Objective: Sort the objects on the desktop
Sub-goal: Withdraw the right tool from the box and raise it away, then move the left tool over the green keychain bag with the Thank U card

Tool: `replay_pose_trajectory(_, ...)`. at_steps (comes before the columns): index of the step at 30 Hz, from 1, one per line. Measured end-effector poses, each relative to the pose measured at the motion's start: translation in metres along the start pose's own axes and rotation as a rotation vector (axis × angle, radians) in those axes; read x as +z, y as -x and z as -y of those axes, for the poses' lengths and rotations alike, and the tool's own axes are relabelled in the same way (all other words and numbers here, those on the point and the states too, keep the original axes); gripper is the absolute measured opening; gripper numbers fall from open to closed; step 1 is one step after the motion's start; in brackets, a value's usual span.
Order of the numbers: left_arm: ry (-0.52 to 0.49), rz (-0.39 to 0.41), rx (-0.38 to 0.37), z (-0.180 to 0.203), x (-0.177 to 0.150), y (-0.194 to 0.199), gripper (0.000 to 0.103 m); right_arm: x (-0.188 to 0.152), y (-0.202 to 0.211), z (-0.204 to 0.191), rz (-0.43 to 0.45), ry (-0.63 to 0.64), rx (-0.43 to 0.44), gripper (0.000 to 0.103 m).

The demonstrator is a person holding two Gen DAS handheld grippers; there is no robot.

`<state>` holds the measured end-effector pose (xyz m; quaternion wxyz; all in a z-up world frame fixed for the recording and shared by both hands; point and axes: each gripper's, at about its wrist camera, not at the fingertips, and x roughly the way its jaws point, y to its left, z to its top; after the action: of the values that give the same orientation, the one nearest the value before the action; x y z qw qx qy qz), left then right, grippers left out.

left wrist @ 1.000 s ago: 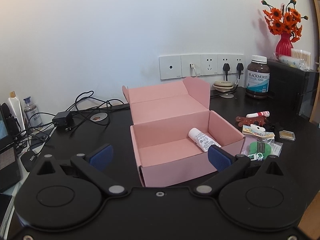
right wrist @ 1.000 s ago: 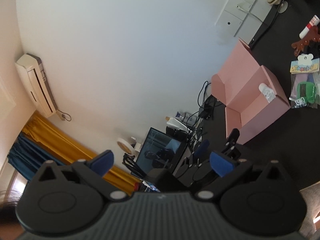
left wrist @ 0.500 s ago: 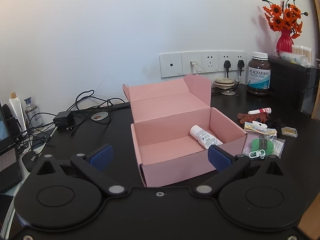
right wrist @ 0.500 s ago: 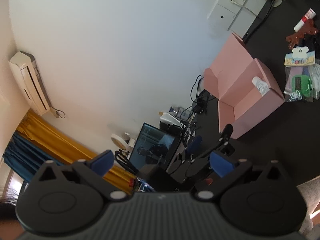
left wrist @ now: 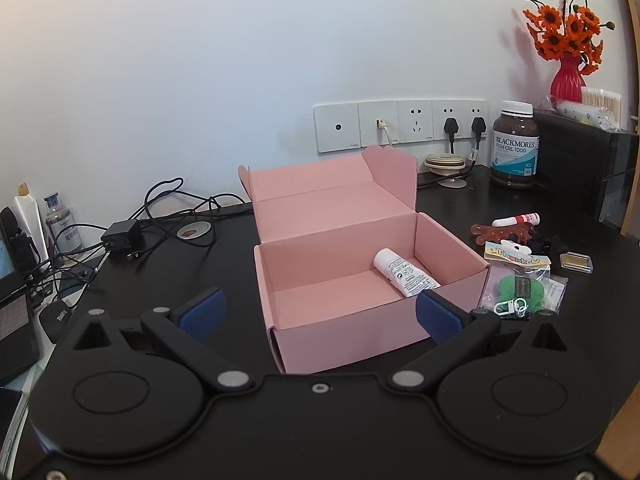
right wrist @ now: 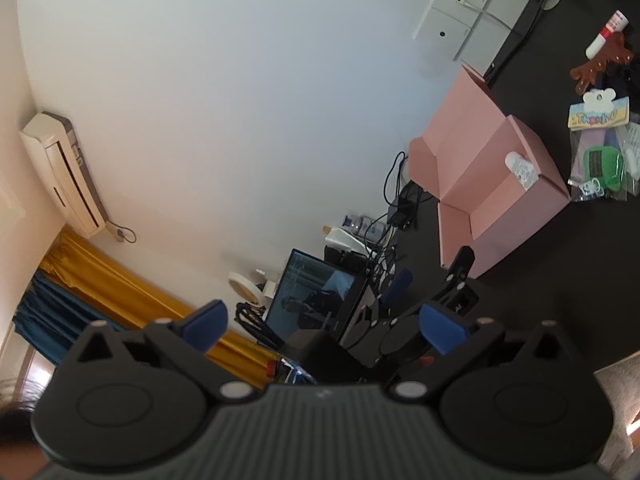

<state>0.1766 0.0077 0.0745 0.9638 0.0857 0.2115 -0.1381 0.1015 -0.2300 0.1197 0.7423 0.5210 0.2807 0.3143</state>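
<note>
White wall and a row of white wall sockets [left wrist: 402, 125] are backing the black bench [left wrist: 560, 320].

- Open pink cardboard box [left wrist: 360, 280]: sitting mid-bench, lid standing up at the back.
- White plastic tube with printed label [left wrist: 404, 278]: lying inside the box, at its right end; print too small to read.
- Brown glass bottle with white cap [left wrist: 515, 144]: standing by the wall, label reading "BLACKMORES FISH OIL 1000".
- Clear bag with yellow header card and green item inside [left wrist: 518, 284]: lying just right of the box; header lettering not legible.
- Small white-and-red tube [left wrist: 516, 220] and brown antler-shaped piece [left wrist: 500, 234]: lying behind the bag.
- Red vase of orange flowers [left wrist: 566, 80]: standing on a black cabinet at right.
- Black charger and cables [left wrist: 122, 236]: trailing left of the box.

Left gripper [left wrist: 320, 312]: hovering in front of the box, blue-padded jaws spread wide, holding nothing.
Right gripper [right wrist: 324, 326]: raised and tilted, looking across at the wall and a laptop screen [right wrist: 316, 304]; jaws spread wide, gripping nothing.
</note>
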Motion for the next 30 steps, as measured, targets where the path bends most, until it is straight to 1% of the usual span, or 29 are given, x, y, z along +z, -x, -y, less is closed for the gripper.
replay_pose_trajectory(4,-0.001,0.004,0.005,0.000,-0.001,-0.002,0.103,0.000,-0.003,-0.004,-0.007,0.044,-0.015,0.102)
replay_pose_trajectory(5,0.002,0.000,0.010,-0.001,-0.002,-0.003,0.103,0.002,-0.003,-0.002,0.003,0.051,-0.024,0.102)
replay_pose_trajectory(6,0.005,-0.003,0.015,-0.002,-0.003,-0.004,0.103,0.005,-0.002,0.002,0.036,0.064,-0.059,0.102)
replay_pose_trajectory(7,0.008,-0.002,0.020,-0.003,-0.004,-0.005,0.103,0.009,-0.003,0.006,0.085,0.087,-0.128,0.102)
replay_pose_trajectory(9,0.012,0.006,0.034,-0.006,-0.005,-0.005,0.103,0.016,-0.009,0.014,0.171,0.186,-0.336,0.102)
replay_pose_trajectory(11,0.011,0.008,0.049,-0.010,-0.006,-0.004,0.103,0.021,-0.024,0.025,0.205,0.287,-0.563,0.102)
replay_pose_trajectory(12,0.011,0.007,0.055,-0.011,-0.006,-0.003,0.103,0.023,-0.031,0.032,0.213,0.323,-0.659,0.102)
replay_pose_trajectory(14,0.017,0.003,0.061,-0.015,-0.006,-0.001,0.103,0.023,-0.042,0.046,0.230,0.380,-0.791,0.102)
replay_pose_trajectory(17,0.015,0.002,0.069,-0.017,-0.007,0.004,0.103,0.015,-0.049,0.056,0.286,0.481,-0.927,0.102)
replay_pose_trajectory(19,0.006,0.001,0.079,-0.016,-0.007,0.007,0.103,0.007,-0.052,0.057,0.309,0.563,-0.987,0.102)
replay_pose_trajectory(21,-0.003,-0.001,0.084,-0.013,-0.008,0.010,0.103,0.001,-0.056,0.057,0.301,0.624,-1.022,0.102)
replay_pose_trajectory(30,-0.040,-0.012,0.074,0.012,-0.009,0.016,0.103,-0.020,-0.051,0.051,0.266,0.724,-1.000,0.102)
